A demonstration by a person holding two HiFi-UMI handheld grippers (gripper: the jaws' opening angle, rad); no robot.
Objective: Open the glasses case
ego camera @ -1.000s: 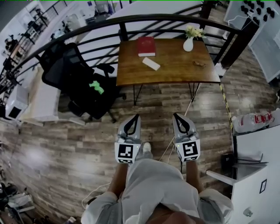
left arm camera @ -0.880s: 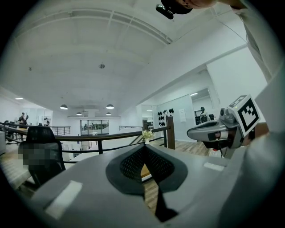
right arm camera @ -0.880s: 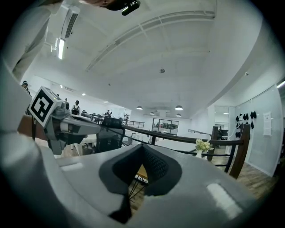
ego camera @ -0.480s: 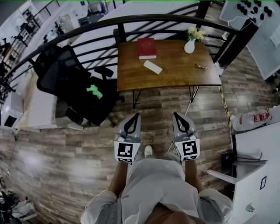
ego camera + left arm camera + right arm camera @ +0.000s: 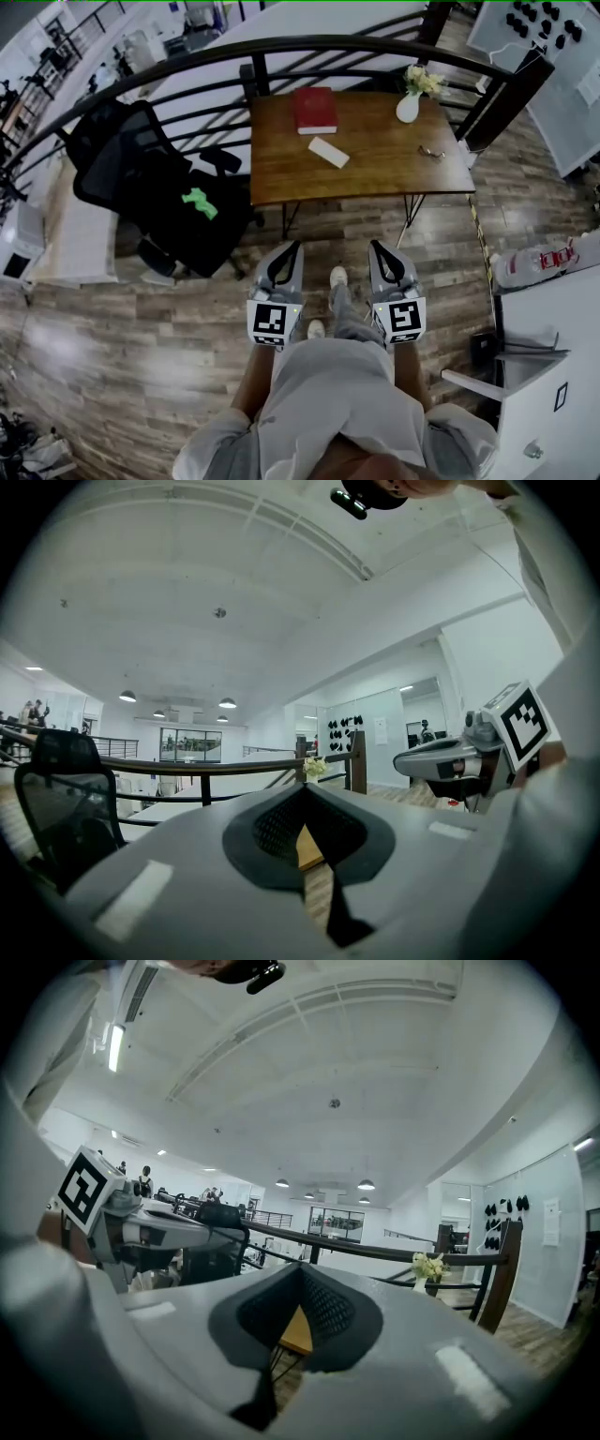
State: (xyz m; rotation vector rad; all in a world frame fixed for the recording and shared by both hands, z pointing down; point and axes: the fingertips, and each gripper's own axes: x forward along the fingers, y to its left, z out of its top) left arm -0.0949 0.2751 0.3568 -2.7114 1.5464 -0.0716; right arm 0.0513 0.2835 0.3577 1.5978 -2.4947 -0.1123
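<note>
The glasses case (image 5: 328,152), a flat white oblong, lies closed on the wooden table (image 5: 375,173) far ahead of me in the head view. My left gripper (image 5: 292,246) and right gripper (image 5: 375,246) are held side by side at waist height, pointing level toward the table and well short of it. Both pairs of jaws meet at their tips with nothing between them. In the left gripper view, the left gripper (image 5: 302,794) frames a sliver of the tabletop; the right gripper (image 5: 302,1269) does the same in its own view.
On the table are a red book (image 5: 314,109), a white vase with flowers (image 5: 409,105) and a pair of glasses (image 5: 431,151). A black office chair (image 5: 159,187) stands left of it, a curved black railing (image 5: 281,45) behind. White cabinets (image 5: 548,375) stand at the right.
The person has walked toward the table, one foot now stepping forward between the grippers. The table and chair have shifted slightly in the head view. Both grippers stay shut.
</note>
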